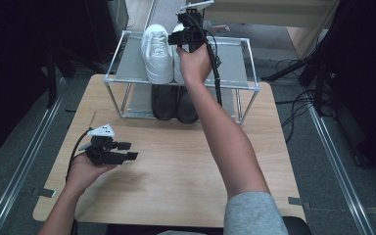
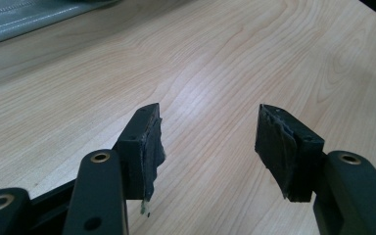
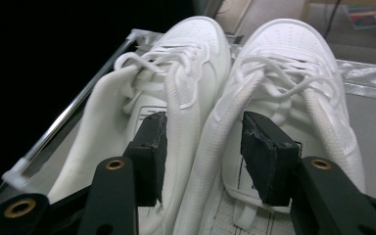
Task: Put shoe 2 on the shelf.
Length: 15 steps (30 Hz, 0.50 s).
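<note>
— Black jaws of the right gripper stood apart, one in each white shoe, around the two inner collars. Did the pads press them?

— It seemed not; the jaws looked released. Both shoes lay side by side, touching, on the top shelf of the rack, toes pointing away from the person.

— And the left gripper?

— It rested near the table edge, wide open and empty, well apart from the shoes. So the right hand was much nearer.
</note>
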Each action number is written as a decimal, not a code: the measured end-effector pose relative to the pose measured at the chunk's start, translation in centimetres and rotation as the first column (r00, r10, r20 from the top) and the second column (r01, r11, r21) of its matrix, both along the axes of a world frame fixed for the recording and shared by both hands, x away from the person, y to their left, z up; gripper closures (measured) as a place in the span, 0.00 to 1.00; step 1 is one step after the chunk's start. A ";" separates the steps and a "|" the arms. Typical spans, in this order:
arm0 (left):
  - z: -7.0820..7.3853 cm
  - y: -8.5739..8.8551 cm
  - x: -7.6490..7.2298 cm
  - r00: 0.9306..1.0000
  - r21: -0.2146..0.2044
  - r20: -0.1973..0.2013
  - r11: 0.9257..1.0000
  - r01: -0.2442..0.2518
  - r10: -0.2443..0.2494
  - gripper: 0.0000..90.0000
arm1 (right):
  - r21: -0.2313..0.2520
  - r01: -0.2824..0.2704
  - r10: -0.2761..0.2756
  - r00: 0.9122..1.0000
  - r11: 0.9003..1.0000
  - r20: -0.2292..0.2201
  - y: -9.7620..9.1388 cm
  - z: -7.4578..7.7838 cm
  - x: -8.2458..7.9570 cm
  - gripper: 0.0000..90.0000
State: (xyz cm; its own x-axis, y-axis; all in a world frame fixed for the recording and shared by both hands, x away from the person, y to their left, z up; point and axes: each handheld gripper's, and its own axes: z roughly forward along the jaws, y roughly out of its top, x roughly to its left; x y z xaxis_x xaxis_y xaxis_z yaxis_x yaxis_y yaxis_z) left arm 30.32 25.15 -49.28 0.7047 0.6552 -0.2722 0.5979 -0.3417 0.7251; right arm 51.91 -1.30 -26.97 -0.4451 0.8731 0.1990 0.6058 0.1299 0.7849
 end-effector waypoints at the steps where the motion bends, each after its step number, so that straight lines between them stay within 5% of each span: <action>1: 0.0 0.0 0.1 1.000 -0.002 -0.002 1.000 -0.004 0.004 0.48 | -0.002 -0.018 0.018 1.000 1.000 0.012 -0.1 0.0 -0.1 0.59; 3: -0.1 0.0 0.2 1.000 0.006 -0.005 1.000 -0.009 0.009 0.48 | -0.019 -0.055 0.056 0.997 0.998 0.056 -0.3 0.1 -0.7 0.58; 15: -0.2 -0.4 0.3 1.000 0.017 -0.007 1.000 0.012 -0.012 0.48 | -0.007 -0.144 0.144 0.989 0.990 0.022 -2.3 -0.6 -2.8 0.53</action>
